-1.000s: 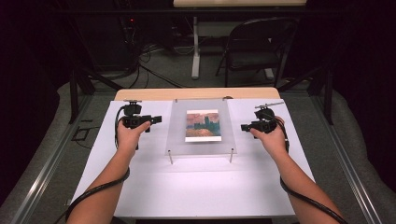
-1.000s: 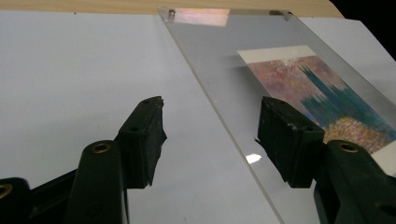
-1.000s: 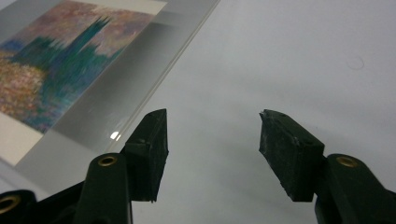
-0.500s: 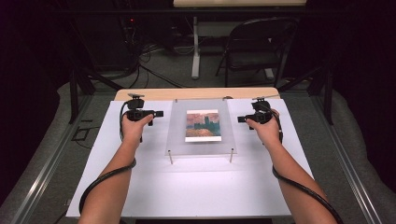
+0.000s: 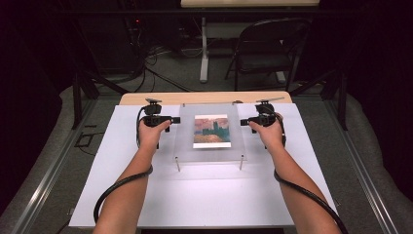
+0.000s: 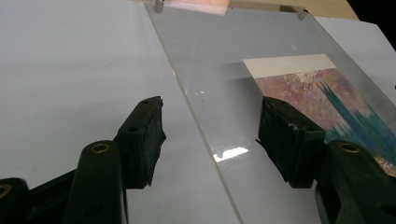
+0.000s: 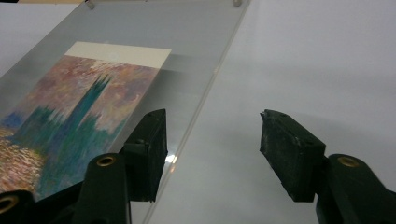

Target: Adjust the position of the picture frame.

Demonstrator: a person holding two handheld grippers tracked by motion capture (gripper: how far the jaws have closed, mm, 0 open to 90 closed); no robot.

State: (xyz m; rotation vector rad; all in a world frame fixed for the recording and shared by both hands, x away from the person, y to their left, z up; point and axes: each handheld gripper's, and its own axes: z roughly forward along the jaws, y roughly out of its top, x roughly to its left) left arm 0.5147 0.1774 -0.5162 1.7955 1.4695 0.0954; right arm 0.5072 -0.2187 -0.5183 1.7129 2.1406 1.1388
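A clear, glossy acrylic panel [image 5: 212, 127] caught glare over a matt printed painting [image 5: 211, 130] (paper, by the look of it). The table's white sheet [image 5: 204, 195] looked smooth and matt, edged by pale wood [image 5: 204, 98]. Small metal standoffs [image 5: 178, 165] looked shiny.

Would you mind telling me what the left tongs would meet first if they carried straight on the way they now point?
Probably the left edge of the clear acrylic panel: the open left tongs straddle that edge, one jaw over the white table. Height above it is unclear.
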